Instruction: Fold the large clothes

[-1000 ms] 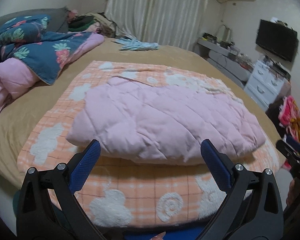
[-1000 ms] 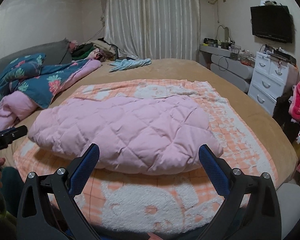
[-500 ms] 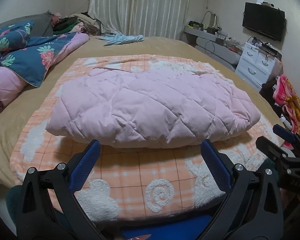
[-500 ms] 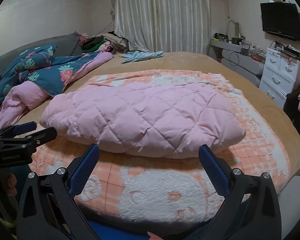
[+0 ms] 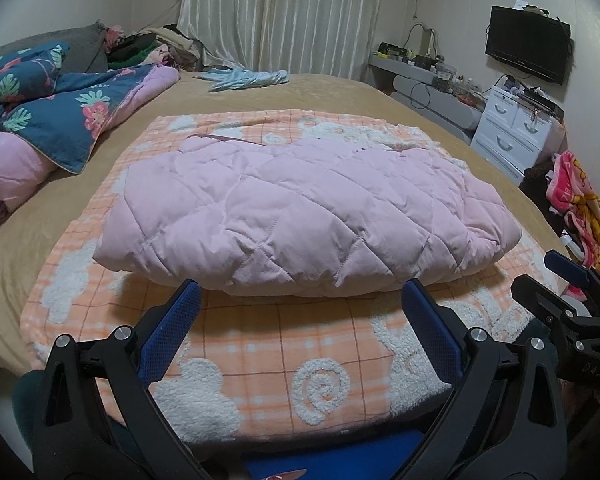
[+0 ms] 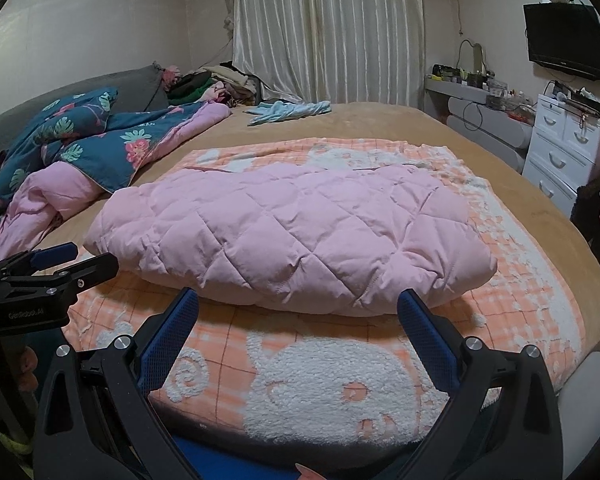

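Jaws spread wide and holding nothing, the left gripper (image 5: 300, 304) and right gripper (image 6: 298, 308) are hovering nearer than before the folded pink quilted jacket (image 5: 300, 212), which is lying mid-way across the orange checked blanket (image 5: 260, 356) on the bed (image 5: 340, 92).

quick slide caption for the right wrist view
Open right gripper faces a folded pink quilted garment on an orange checked blanket; left gripper at left.

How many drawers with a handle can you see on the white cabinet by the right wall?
3 in the left wrist view: two side by side on top of the white cabinet, one wide below. More may be hidden lower down.
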`<state>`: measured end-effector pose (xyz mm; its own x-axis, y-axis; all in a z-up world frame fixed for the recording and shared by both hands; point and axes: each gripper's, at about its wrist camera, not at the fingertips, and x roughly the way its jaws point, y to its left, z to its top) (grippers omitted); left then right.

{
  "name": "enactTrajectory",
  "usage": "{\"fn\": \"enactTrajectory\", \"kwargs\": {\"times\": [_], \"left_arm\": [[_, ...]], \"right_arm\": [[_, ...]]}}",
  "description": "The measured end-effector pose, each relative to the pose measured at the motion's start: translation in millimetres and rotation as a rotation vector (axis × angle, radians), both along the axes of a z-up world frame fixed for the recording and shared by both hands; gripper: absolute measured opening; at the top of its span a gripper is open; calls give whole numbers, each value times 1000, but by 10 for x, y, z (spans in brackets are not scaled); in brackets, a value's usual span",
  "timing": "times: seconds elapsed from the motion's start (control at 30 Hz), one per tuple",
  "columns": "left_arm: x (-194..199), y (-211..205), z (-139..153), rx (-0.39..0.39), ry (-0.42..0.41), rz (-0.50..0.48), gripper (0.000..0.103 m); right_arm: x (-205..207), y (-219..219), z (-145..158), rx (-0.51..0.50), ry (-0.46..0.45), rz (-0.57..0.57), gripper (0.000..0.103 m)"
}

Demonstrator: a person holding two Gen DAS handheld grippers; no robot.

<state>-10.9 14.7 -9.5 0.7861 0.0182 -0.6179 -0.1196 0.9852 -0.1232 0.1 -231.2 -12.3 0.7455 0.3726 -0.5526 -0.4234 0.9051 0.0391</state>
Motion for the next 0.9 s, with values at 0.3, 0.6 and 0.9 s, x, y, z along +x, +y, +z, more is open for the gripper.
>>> {"fn": "enactTrajectory", "kwargs": {"times": [0.3,0.6,0.9], "left_arm": [[-8,6,1,-1,-1,2,94],[-7,18,2,-2,1,6,94],[-7,21,0,0,0,5,94]], "right_arm": [[-7,-6,0,0,1,0,99],[-10,-7,3,-1,-1,-1,99],[-8,-12,2,1,1,0,99]]}}
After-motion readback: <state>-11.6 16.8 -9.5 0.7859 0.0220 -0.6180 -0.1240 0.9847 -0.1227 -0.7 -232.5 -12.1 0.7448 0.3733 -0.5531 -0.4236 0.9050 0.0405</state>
